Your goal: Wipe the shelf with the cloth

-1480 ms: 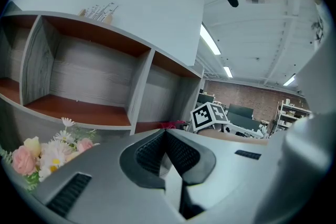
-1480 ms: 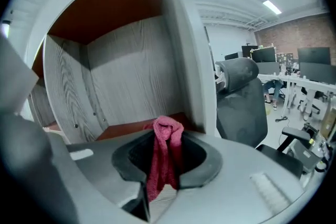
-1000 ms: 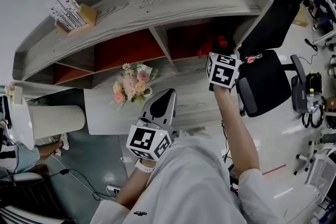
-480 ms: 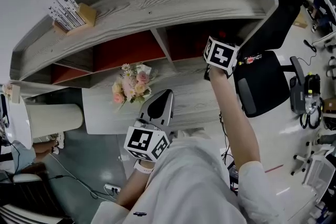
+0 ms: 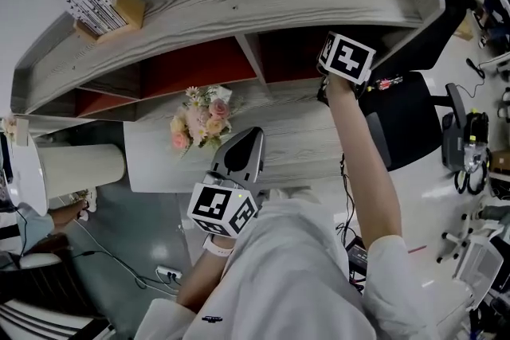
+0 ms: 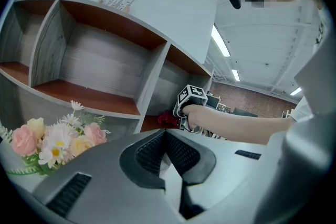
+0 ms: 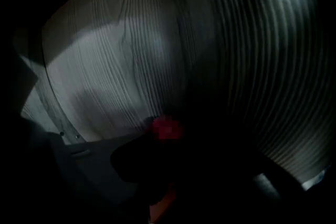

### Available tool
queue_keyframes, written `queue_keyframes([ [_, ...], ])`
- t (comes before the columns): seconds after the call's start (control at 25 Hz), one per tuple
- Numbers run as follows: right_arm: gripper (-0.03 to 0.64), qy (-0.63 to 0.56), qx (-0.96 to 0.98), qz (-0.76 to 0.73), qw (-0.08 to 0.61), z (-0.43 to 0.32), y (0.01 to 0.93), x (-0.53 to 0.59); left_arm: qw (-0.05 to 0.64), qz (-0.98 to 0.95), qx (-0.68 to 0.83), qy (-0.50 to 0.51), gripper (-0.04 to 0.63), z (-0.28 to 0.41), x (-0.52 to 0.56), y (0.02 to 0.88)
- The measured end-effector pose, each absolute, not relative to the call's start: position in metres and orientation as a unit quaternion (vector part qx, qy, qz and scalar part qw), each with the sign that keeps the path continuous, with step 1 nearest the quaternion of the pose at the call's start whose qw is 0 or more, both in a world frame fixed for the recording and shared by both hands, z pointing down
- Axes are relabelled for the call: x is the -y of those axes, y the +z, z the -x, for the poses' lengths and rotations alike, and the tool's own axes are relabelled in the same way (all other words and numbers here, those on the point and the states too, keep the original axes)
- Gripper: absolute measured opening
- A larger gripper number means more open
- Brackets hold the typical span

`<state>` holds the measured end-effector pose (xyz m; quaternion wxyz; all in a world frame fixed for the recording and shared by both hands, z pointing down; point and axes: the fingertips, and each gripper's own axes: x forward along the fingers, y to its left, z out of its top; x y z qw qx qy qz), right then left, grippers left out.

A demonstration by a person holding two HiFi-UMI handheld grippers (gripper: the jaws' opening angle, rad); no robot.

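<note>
Left gripper view shows your right gripper (image 6: pixel 181 119) reaching into the right-hand compartment of the grey wooden shelf (image 6: pixel 152 81), with the red cloth (image 6: pixel 167 120) at its tips on the reddish-brown board. Its own view is dim, but its jaws are closed on that cloth. Your left gripper (image 6: pixel 166 136) hangs low near your body, jaws pressed together with nothing between them, near the flower bouquet (image 6: pixel 52 139).

White shirt (image 5: pixel 295 275), grey hand-held gripper (image 5: pixel 253 136), marker cube (image 5: pixel 223 209)
</note>
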<state>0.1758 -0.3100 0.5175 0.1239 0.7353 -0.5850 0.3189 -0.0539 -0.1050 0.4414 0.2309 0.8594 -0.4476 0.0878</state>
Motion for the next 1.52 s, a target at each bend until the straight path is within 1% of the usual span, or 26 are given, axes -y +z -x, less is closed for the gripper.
queue_keyframes([
  [0.24, 0.104, 0.294, 0.630, -0.702, 0.156, -0.154, 0.515, 0.316, 0.233, -0.860, 0.446, 0.088, 0.006, 0.050, 0.106, 0.443],
  [0.52, 0.104, 0.308, 0.702, -0.616, 0.180, -0.091, 0.517, 0.321, 0.228, -0.856, 0.455, 0.088, 0.006, 0.058, 0.104, 0.437],
  [0.6, 0.104, 0.309, 0.711, -0.608, 0.175, -0.082, 0.516, 0.326, 0.227, -0.856, 0.457, 0.086, 0.006, 0.060, 0.104, 0.436],
  [0.72, 0.104, 0.323, 0.713, -0.604, 0.150, -0.071, 0.514, 0.327, 0.228, -0.854, 0.459, 0.090, 0.006, 0.064, 0.100, 0.438],
  [0.96, 0.104, 0.367, 0.761, -0.514, 0.148, -0.016, 0.516, 0.322, 0.226, -0.851, 0.466, 0.083, 0.006, 0.067, 0.095, 0.432],
  [1.08, 0.104, 0.388, 0.772, -0.486, 0.131, 0.001, 0.514, 0.329, 0.220, -0.848, 0.475, 0.079, 0.006, 0.076, 0.094, 0.427],
  [1.12, 0.104, 0.390, 0.766, -0.494, 0.129, -0.006, 0.515, 0.332, 0.220, -0.846, 0.479, 0.079, 0.006, 0.080, 0.094, 0.427],
  [1.16, 0.104, 0.376, 0.745, -0.530, 0.148, -0.029, 0.518, 0.334, 0.222, -0.844, 0.482, 0.079, 0.006, 0.083, 0.092, 0.428],
  [1.24, 0.104, 0.299, 0.645, -0.659, 0.245, -0.120, 0.534, 0.335, 0.229, -0.841, 0.484, 0.079, 0.006, 0.086, 0.088, 0.428],
  [1.28, 0.104, 0.272, 0.602, -0.698, 0.276, -0.152, 0.538, 0.335, 0.231, -0.841, 0.483, 0.079, 0.006, 0.085, 0.087, 0.428],
  [1.32, 0.104, 0.279, 0.604, -0.698, 0.264, -0.153, 0.536, 0.335, 0.231, -0.842, 0.482, 0.079, 0.006, 0.084, 0.086, 0.427],
  [1.36, 0.104, 0.323, 0.652, -0.655, 0.205, -0.121, 0.528, 0.334, 0.229, -0.843, 0.481, 0.080, 0.006, 0.083, 0.086, 0.427],
  [1.44, 0.104, 0.438, 0.749, -0.496, 0.041, -0.024, 0.503, 0.334, 0.226, -0.845, 0.479, 0.080, 0.006, 0.080, 0.086, 0.426],
  [1.48, 0.104, 0.465, 0.766, -0.444, -0.012, 0.002, 0.493, 0.334, 0.225, -0.846, 0.478, 0.080, 0.006, 0.078, 0.087, 0.425],
  [1.52, 0.104, 0.471, 0.772, -0.425, -0.040, 0.011, 0.486, 0.334, 0.224, -0.846, 0.477, 0.080, 0.006, 0.077, 0.086, 0.425],
])
